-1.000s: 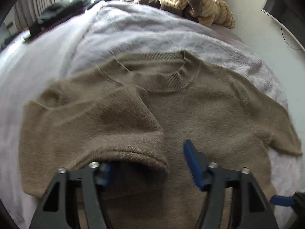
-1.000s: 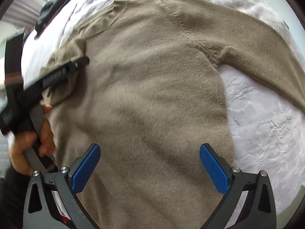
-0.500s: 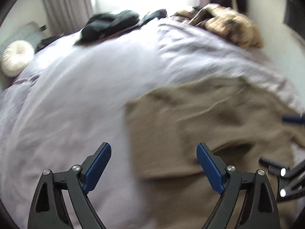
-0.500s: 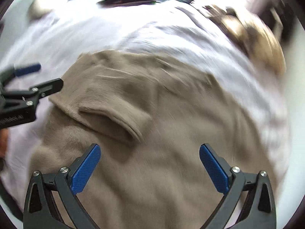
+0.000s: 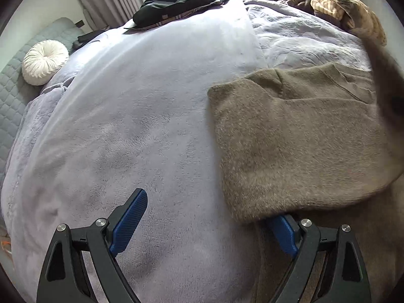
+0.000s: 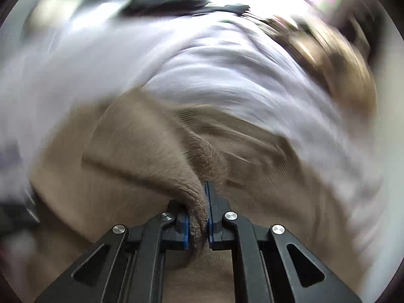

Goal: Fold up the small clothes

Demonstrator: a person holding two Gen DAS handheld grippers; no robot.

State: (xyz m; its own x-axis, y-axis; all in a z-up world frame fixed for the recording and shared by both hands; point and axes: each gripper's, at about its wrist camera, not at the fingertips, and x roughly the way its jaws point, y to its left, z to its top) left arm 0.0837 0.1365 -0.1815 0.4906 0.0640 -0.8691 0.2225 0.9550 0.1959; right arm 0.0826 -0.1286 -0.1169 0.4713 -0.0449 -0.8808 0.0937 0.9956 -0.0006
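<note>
Sweater (image 5: pixel 290 136) brown, fuzzy, part-folded | right tongs (image 6: pixel 205 217) pinch its edge | left tongs (image 5: pixel 202 224) wide

One brown sweater (image 5: pixel 298 139) lies on one bed (image 5: pixel 141 116). Far off sit one round white cushion (image 5: pixel 45 61), one dark clothes heap (image 5: pixel 174 2) and one striped tan garment pile (image 5: pixel 338 7). Two hand-held grippers show: left (image 5: pixel 204 224), right (image 6: pixel 199 217).

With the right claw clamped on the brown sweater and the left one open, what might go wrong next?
1. The right claw pinches only a small bunch of the brown sweater; the thick knit may slip out mid-fold.
2. The left claw is open, one finger under the folded edge, so nothing pins the sweater: a pull could drag it across the blanket and undo the first fold.
</note>
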